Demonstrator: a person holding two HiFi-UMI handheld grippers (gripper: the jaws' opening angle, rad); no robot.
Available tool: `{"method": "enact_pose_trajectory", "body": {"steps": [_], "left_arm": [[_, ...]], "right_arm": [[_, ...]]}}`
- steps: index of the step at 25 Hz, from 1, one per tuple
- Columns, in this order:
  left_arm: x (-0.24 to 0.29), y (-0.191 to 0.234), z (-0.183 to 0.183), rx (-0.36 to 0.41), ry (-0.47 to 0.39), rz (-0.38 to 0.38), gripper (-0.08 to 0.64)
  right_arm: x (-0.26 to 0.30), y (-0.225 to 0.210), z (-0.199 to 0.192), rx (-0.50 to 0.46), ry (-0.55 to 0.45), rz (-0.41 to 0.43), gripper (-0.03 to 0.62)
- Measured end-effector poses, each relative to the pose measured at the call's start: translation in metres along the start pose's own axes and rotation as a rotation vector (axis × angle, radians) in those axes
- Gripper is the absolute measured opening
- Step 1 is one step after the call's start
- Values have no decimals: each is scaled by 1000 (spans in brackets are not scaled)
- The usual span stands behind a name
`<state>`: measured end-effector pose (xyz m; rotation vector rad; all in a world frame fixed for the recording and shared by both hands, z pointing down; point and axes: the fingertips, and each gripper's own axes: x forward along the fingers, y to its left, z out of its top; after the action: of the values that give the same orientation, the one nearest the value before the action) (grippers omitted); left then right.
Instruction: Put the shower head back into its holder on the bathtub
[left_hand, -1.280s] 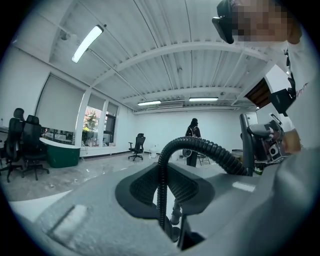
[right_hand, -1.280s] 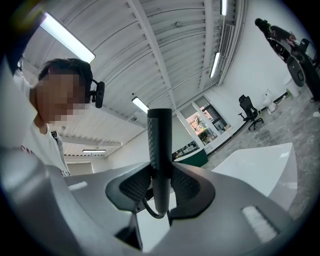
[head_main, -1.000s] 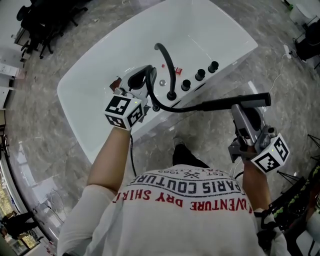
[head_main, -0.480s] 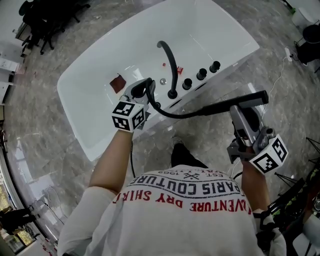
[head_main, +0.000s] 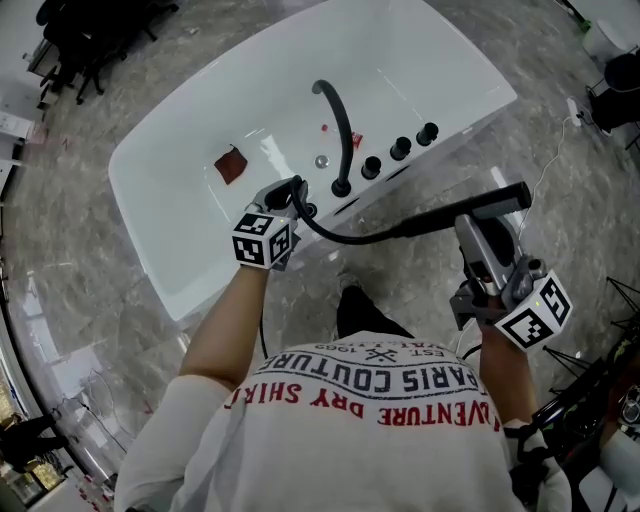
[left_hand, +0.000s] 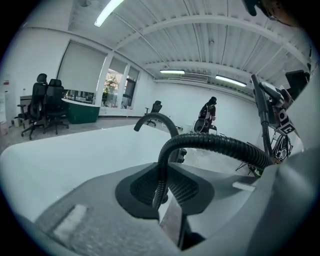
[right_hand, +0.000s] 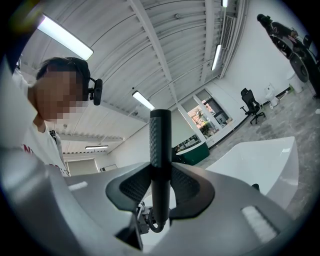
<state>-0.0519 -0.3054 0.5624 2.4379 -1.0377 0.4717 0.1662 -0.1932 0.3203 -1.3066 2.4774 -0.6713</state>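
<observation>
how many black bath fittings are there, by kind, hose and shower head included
spout: 1
knobs: 3
hose: 1
shower head: 1
total: 6

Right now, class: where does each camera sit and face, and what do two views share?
Head view: on the person's head, facing steeply down at the bathtub; forearms and shirt show.
Left gripper view: on the left hand-held gripper, facing along jaws clamping the hose.
Right gripper view: on the right hand-held gripper, jaws clamping the shower head; shirt at left.
Shared by head and left gripper views: hose, spout.
</observation>
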Motion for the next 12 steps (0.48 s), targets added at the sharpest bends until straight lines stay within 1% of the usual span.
{"method": "enact_pose_trajectory", "body": {"steps": [8,12], "left_arm": [[5,4,-42,-25,73,19,52],[7,2,-58,-16,112,19,52]], "right_arm": [[0,-2,-6,20,7,11,123],[1,-4,-7,38,10,12,123]]}}
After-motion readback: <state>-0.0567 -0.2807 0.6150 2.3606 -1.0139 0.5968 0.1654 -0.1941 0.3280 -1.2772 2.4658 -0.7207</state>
